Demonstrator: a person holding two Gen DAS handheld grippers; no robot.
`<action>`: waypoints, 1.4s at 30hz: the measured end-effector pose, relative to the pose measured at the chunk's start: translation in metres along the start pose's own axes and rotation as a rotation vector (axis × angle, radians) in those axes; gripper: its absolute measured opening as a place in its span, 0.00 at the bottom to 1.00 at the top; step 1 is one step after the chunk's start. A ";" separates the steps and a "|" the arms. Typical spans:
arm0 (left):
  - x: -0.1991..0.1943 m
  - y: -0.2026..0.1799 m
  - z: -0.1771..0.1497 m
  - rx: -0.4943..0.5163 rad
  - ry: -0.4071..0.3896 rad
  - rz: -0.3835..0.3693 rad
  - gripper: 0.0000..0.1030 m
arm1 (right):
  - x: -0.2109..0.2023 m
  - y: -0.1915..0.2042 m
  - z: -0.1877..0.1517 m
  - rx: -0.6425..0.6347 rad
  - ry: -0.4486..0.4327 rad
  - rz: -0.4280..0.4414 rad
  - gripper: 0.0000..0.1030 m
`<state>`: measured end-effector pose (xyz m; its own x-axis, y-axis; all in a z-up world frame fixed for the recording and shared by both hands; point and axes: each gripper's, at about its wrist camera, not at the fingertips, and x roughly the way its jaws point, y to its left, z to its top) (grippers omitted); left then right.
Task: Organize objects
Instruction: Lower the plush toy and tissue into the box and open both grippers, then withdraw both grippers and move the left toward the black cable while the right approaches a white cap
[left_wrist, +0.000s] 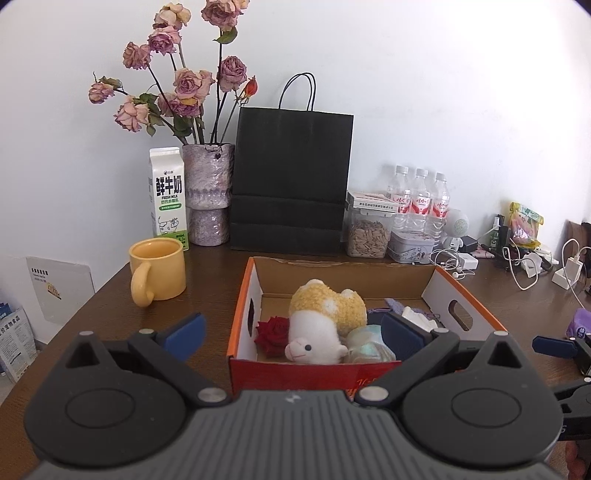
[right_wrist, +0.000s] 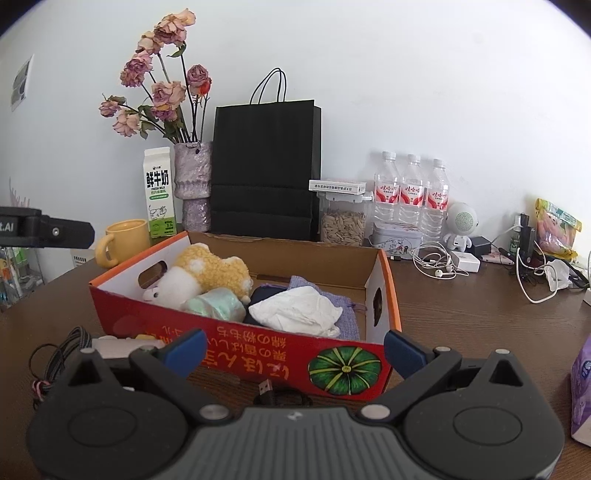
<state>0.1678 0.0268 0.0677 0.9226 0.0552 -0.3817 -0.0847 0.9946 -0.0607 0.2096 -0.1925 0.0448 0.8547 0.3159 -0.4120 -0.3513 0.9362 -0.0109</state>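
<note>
A red and orange cardboard box (left_wrist: 240, 306) (right_wrist: 236, 339) sits on the brown table. It holds a yellow and white plush sheep (left_wrist: 321, 325) (right_wrist: 199, 277), a red rose (left_wrist: 271, 334), a pale green roll (left_wrist: 369, 345) (right_wrist: 216, 302), a crumpled white tissue (right_wrist: 295, 310) and a purple cloth (right_wrist: 347, 317). My left gripper (left_wrist: 293, 338) is open and empty at the box's near wall. My right gripper (right_wrist: 295, 352) is open and empty in front of the box. A black USB cable (right_wrist: 266, 387) lies between its fingers.
A yellow mug (left_wrist: 157, 269), a milk carton (left_wrist: 168, 195), a vase of dried roses (left_wrist: 208, 192), a black paper bag (left_wrist: 290, 177), a seed jar (left_wrist: 367, 232), three water bottles (left_wrist: 419, 199) and chargers with cables (left_wrist: 528, 266) line the back. A purple packet (right_wrist: 581, 387) lies right.
</note>
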 end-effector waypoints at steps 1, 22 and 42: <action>-0.003 0.002 -0.002 0.000 0.002 0.003 1.00 | -0.003 0.000 -0.002 0.001 0.003 -0.001 1.00; -0.026 0.050 -0.051 -0.024 0.131 0.093 1.00 | -0.038 -0.006 -0.047 -0.001 0.087 -0.025 1.00; -0.017 0.067 -0.077 -0.070 0.199 0.119 1.00 | 0.012 -0.001 -0.056 -0.199 0.150 -0.016 0.51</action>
<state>0.1177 0.0859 -0.0011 0.8128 0.1459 -0.5639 -0.2204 0.9732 -0.0658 0.1989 -0.1982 -0.0108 0.7999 0.2609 -0.5404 -0.4189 0.8876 -0.1917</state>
